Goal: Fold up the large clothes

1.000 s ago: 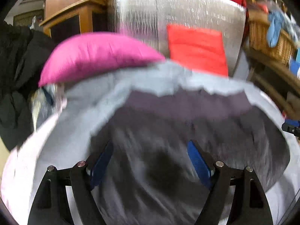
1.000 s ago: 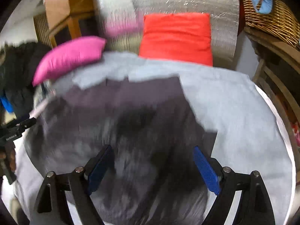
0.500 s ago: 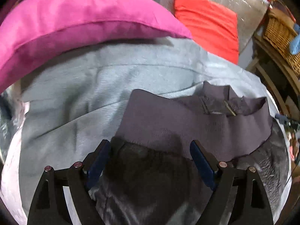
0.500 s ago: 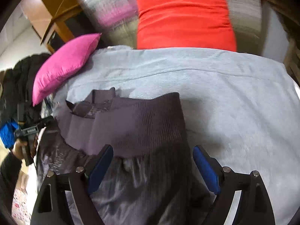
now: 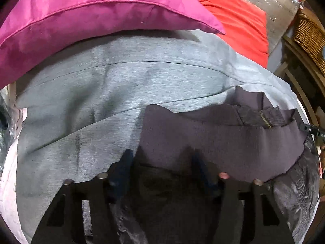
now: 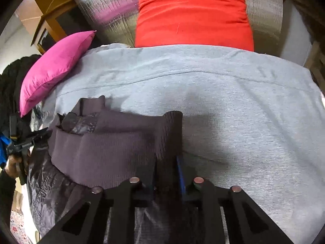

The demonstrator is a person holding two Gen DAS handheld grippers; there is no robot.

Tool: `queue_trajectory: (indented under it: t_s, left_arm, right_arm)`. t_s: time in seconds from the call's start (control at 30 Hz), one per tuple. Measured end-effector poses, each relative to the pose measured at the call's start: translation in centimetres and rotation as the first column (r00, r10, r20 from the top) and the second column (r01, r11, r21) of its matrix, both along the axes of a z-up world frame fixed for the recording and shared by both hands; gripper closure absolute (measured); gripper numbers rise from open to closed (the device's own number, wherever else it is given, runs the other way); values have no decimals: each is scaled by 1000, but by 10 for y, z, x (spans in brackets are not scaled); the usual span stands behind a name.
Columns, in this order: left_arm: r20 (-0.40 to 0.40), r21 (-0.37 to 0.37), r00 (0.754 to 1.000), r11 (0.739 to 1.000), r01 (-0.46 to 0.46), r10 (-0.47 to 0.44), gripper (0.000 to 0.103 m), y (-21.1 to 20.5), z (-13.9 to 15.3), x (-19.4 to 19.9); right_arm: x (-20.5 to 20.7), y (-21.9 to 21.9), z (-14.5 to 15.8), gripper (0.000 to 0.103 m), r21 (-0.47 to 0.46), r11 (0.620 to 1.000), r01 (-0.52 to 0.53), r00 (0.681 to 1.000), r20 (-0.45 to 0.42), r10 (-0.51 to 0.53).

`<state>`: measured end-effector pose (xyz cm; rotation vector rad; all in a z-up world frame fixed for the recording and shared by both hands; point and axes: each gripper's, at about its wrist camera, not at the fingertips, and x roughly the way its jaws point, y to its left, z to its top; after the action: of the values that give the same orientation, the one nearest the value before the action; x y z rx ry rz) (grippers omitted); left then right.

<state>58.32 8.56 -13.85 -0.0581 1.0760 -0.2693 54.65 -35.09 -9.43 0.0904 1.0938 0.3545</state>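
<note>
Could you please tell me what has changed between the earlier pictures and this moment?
Both grippers came down onto the dark jacket's ribbed hem, and their jaws have just been closing. The right gripper now pinches the hem's corner; the left gripper has narrowed around the other end, its grip unclear. The grey sheet, pink cushion and red cushion stayed put.

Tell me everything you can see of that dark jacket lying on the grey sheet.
The dark jacket lies on the grey sheet. Its wide ribbed knit band looks matt purple-grey; below it the body is shiny, crinkled fabric. A brass-coloured zip shows at a bunched fold. The right gripper has just closed on the band's corner; the left gripper, also closing, straddles the other end.
</note>
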Motion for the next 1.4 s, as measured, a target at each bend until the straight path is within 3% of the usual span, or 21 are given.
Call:
queue_trajectory:
  t_s: [0.13, 0.2, 0.27, 0.33, 0.43, 0.5, 0.53, 0.57, 0.63, 0.77, 0.83, 0.97, 1.13, 1.4]
  left_arm:
    - [15, -6, 1000, 1000, -7, 7, 37, 3, 6, 1]
    - [42, -6, 999, 1000, -28, 29, 20, 7, 12, 1]
    - [50, -7, 998, 999, -39, 39, 17, 8, 13, 4]
    - [40, 18, 999, 1000, -24, 23, 18, 4, 8, 7]
    - [9, 59, 1000, 998, 13, -13, 18, -9, -5, 10]
    - [0, 70, 999, 997, 34, -34, 45, -16, -9, 11]
    - [-6, 113, 999, 993, 33, -33, 54, -21, -10, 12]
    - [3, 155, 999, 987, 42, -43, 77, -27, -9, 12]
    - [29, 187, 999, 981, 40, -46, 83, -30, -4, 11]
    - [106, 167, 994, 986, -28, 10, 86, -16, 12, 11]
    - [80, 141, 995, 987, -74, 64, 86, -7, 3, 19]
    - [36, 161, 996, 983, -91, 87, 86, -10, -25, 25]
    - [19, 105, 990, 984, -141, 140, 84, 9, -34, 29]
    - [44, 145, 987, 976, -160, 155, 82, -1, -42, 27]
  right_arm:
    - [0, 1, 4, 80, -3, 1000, 14, 1000, 4, -14]
    - [0, -5, 9, 72, 37, 999, 38, 999, 33, -39]
    - [-1, -12, 14, 14, 85, 994, 63, 996, 52, -68]
    - [-2, -16, 15, 12, 118, 990, 81, 993, 73, -90]
    - [3, -5, 3, 14, 85, 996, 42, 999, 11, -43]
    - [3, 5, -5, 35, 46, 999, 11, 1000, -2, -11]
    - [4, 6, -7, 71, 49, 999, 10, 1000, -13, -9]
    - [5, 7, -8, 80, 25, 999, 30, 999, -11, -30]
    - [3, 5, -4, 87, -1, 999, 41, 999, 9, -41]
    - [-6, -7, 22, 92, -29, 997, 72, 992, 110, -69]
    - [-5, -18, 27, 95, -26, 993, 117, 985, 127, -112]
    - [5, -18, 4, 95, -73, 987, 144, 986, 93, -137]
    - [14, -27, -21, 95, -51, 978, 205, 977, 77, -200]
    - [14, -28, -27, 96, -54, 968, 244, 968, 75, -239]
